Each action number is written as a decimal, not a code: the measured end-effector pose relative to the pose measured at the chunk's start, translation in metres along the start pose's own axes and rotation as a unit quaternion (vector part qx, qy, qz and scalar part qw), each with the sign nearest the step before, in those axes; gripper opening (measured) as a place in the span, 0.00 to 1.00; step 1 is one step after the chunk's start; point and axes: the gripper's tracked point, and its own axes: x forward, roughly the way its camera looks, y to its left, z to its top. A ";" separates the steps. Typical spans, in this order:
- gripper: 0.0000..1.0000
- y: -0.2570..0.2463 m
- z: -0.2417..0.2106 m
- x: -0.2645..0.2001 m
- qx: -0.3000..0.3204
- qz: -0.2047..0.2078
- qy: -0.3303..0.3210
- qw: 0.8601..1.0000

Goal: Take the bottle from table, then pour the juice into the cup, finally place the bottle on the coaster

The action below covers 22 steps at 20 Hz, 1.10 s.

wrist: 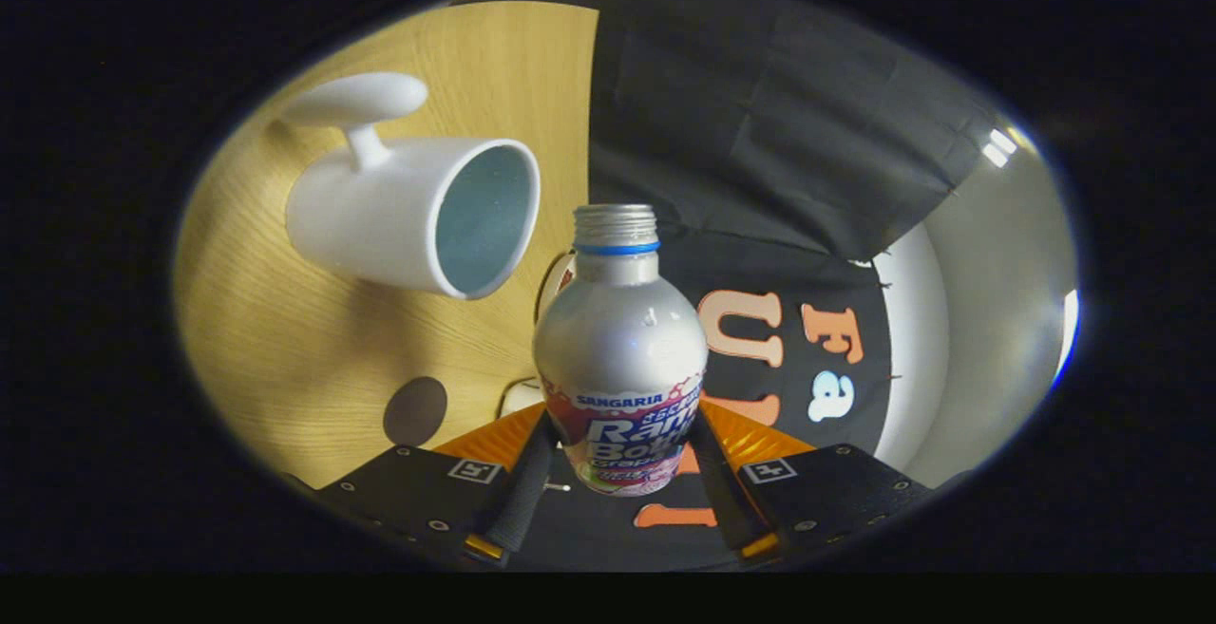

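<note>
My gripper (622,448) is shut on a silver bottle (619,339). One finger (525,496) presses on each side of its printed label. The bottle has no cap; its threaded mouth (616,223) with a blue ring points away from the fingers. The whole view is rolled, so the wooden table (285,349) stands like a wall beside the bottle. A white cup (399,216) with a broad handle (356,102) stands on that table. Its open mouth (483,220) has a pale blue inside and sits close beside the bottle's neck. A dark round disc (415,410), perhaps the coaster, lies on the table near the fingers.
The table's edge (587,111) runs just behind the bottle, with the black cloth wall (760,130) beyond it. A small white object (522,396) lies on the table by the left finger. A pale curved wall (988,320) stands past the cloth.
</note>
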 end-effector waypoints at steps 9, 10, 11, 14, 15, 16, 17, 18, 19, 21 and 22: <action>0.77 0.002 -0.049 0.017 0.274 -0.019 0.076 0.958; 0.77 0.004 -0.052 0.020 0.309 -0.012 0.085 0.947; 0.77 0.009 -0.056 0.022 0.344 -0.002 0.094 0.934; 0.77 0.008 -0.049 0.022 0.444 0.007 0.092 0.891; 0.77 0.006 -0.048 0.023 0.471 0.011 0.090 0.878; 0.77 0.005 -0.048 0.022 0.495 0.015 0.090 0.864; 0.77 0.007 -0.049 0.024 0.520 0.019 0.090 0.849; 0.77 0.012 -0.048 0.023 0.547 0.028 0.090 0.832; 0.77 0.016 -0.048 0.025 0.573 0.035 0.091 0.813; 0.77 0.024 -0.049 0.025 0.622 0.041 0.099 0.775; 0.77 0.029 -0.050 0.025 0.644 0.044 0.105 0.757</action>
